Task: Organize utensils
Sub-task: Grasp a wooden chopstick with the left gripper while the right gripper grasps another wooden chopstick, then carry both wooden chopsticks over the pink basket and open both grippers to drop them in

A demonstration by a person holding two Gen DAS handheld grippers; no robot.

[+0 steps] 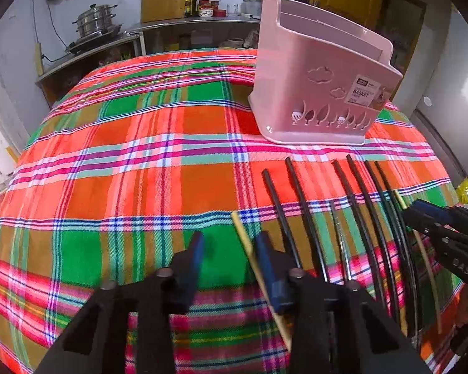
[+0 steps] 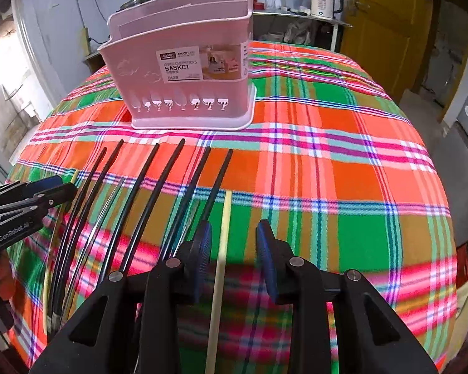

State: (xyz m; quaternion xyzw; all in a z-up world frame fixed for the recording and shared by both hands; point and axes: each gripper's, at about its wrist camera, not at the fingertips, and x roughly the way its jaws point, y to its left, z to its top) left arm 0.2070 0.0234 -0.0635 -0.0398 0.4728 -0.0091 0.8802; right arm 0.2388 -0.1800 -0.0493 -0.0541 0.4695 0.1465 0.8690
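A pink chopsticks basket is set upright on the plaid tablecloth, toward the table's far edge. Black chopsticks are laid side by side in front of it. The right gripper is spread open, astride a pale bamboo chopstick, pads clear. The left gripper is parted; another bamboo chopstick is seen against its right finger, not clamped.
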